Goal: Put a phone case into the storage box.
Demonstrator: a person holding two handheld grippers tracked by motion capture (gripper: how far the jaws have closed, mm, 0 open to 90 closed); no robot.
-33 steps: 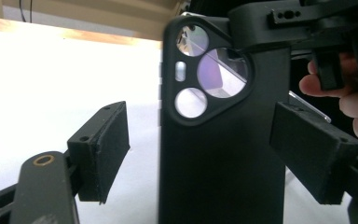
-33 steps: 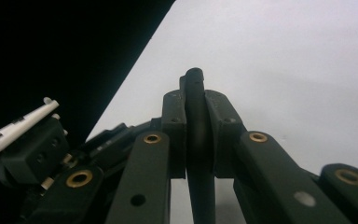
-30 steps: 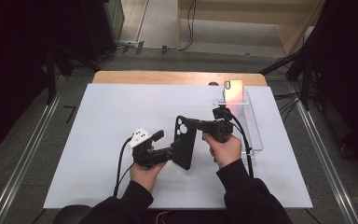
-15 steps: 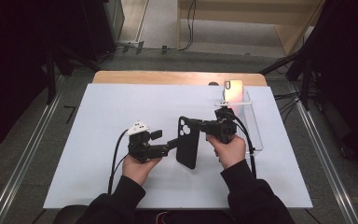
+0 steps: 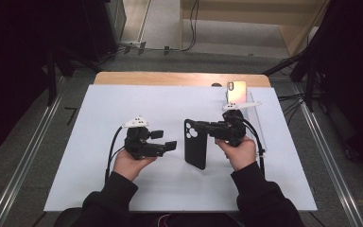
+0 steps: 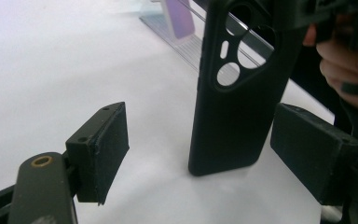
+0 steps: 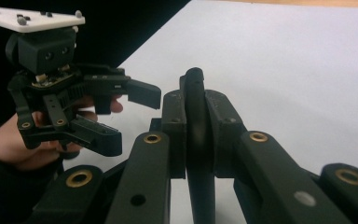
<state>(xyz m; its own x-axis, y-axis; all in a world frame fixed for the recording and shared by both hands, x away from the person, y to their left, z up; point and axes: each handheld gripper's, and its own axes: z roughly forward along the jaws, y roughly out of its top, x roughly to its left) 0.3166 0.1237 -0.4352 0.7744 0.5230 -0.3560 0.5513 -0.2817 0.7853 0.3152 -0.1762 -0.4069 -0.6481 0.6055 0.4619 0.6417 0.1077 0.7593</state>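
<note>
Your right gripper (image 5: 207,128) is clamped on one black phone case (image 5: 195,150), above the white mat's (image 5: 99,189) middle. Left gripper (image 5: 166,143) jaws apart, empty, beside it. One phone (image 5: 236,92) in the clear stand (image 5: 257,124). No readable writing.

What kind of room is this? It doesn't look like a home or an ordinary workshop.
Probably a lab or recording studio for filming handwork. A white sheet covers the table, dark curtains hang around it, cables run over the floor, and a person works a phone case with hand-held grippers that carry cameras.
</note>
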